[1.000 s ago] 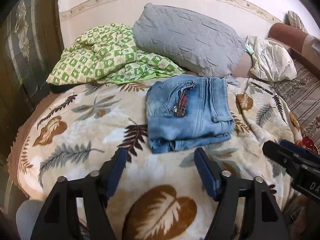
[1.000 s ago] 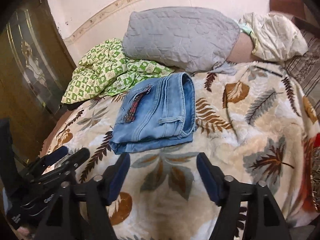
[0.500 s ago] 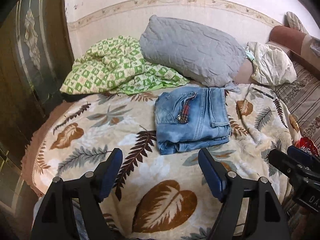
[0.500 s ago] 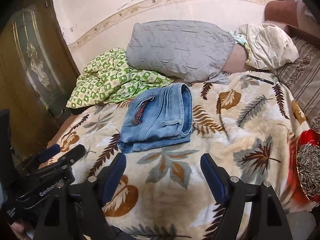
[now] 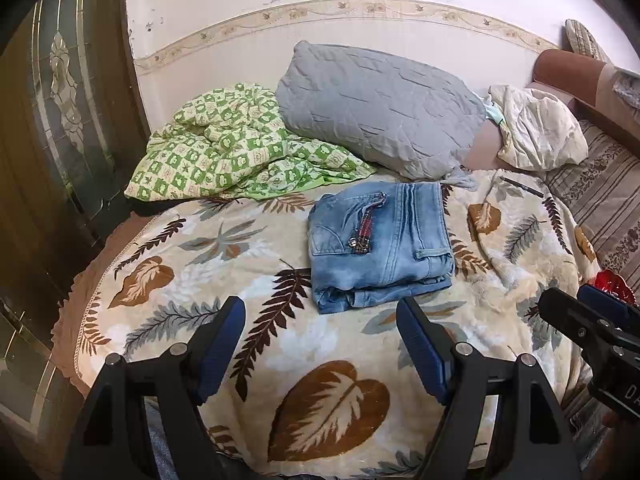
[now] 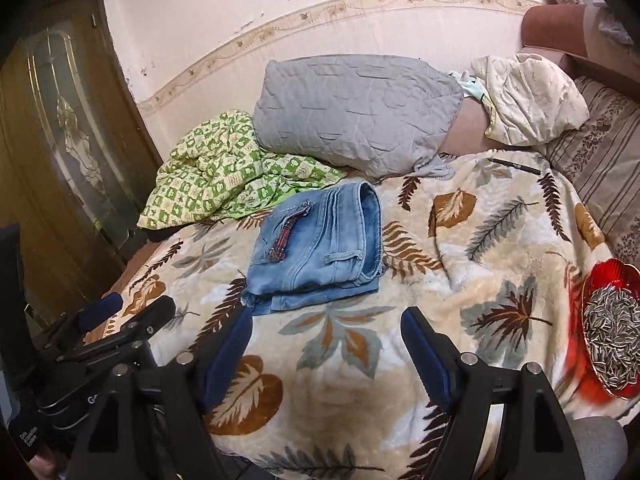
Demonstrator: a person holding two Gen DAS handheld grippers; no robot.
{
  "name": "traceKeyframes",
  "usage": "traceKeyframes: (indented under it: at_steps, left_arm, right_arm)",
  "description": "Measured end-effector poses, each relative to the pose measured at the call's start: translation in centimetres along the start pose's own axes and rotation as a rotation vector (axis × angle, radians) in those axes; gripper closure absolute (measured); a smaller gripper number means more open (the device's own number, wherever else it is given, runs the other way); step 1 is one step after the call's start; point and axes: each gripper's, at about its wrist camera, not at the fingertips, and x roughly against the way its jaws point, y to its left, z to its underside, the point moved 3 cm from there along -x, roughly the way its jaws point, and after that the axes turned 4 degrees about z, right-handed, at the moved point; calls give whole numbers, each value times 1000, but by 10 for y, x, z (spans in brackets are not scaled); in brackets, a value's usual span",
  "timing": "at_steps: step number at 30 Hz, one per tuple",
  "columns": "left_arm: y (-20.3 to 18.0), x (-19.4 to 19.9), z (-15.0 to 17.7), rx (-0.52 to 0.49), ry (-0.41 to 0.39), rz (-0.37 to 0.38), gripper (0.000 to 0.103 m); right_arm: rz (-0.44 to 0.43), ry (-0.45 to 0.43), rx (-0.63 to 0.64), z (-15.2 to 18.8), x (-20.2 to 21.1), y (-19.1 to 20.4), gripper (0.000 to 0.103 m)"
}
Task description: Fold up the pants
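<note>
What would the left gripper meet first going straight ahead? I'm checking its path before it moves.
Probably the leaf-print blanket just ahead of the open left gripper, then the folded jeans; depth is hard to judge.

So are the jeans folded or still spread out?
Folded: the jeans lie as a compact layered stack on the blanket.

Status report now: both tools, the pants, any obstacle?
Left tool open, right tool open, both empty. Jeans folded on blanket, untouched. Nothing blocking.

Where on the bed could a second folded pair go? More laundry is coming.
Free: leaf-print blanket between the folded jeans and the red bowl of sunflower seeds. Crowded: behind the jeans lie the green checked blanket and grey pillow.
</note>
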Motion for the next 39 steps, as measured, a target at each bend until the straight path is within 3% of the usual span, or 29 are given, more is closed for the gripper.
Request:
traceKeyframes:
  at_steps: [39]
  left_arm:
    - [0,-9,6,4,54,-46,24]
  right_arm:
    - [-4,-6,1,0,1,-5,23]
